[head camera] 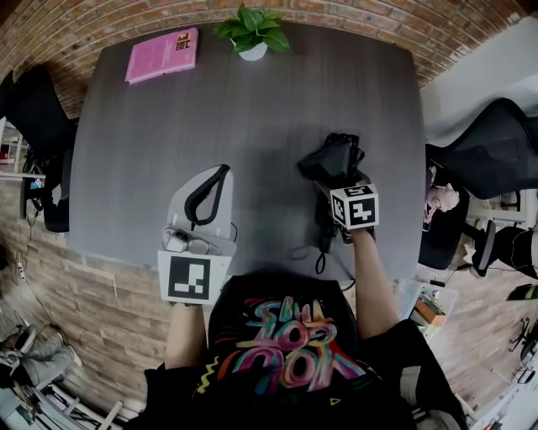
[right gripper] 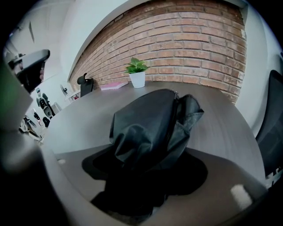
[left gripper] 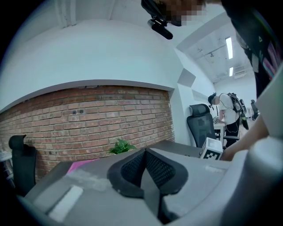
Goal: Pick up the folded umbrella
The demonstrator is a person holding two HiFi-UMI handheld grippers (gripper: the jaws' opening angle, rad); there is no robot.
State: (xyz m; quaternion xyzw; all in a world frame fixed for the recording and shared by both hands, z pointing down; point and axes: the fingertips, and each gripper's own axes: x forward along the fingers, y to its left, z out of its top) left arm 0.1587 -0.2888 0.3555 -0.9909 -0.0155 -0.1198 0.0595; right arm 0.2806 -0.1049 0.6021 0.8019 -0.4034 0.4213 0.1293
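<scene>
1. A dark grey table [head camera: 252, 126] fills my head view. A brick wall [head camera: 336, 13] runs beyond it at twelve o'clock, with a black left chair [head camera: 34, 109] at nine and a black right chair [head camera: 496, 143] at three.
2. A pink book [head camera: 162, 55] lies at eleven o'clock on the table. At twelve, a white pot [head camera: 254, 52] holds a green plant [head camera: 252, 29].
3. My left gripper [head camera: 220, 172] sits at seven o'clock, its pads pressed together with nothing between them.
4. My right gripper [right gripper: 146, 170] is at four o'clock, its jaws wide astride the folded umbrella [right gripper: 150, 128]. The umbrella lies on the table with black fabric bunched in the gap, and I see no firm pinch.
5. The umbrella's near end is hidden under that gripper.
</scene>
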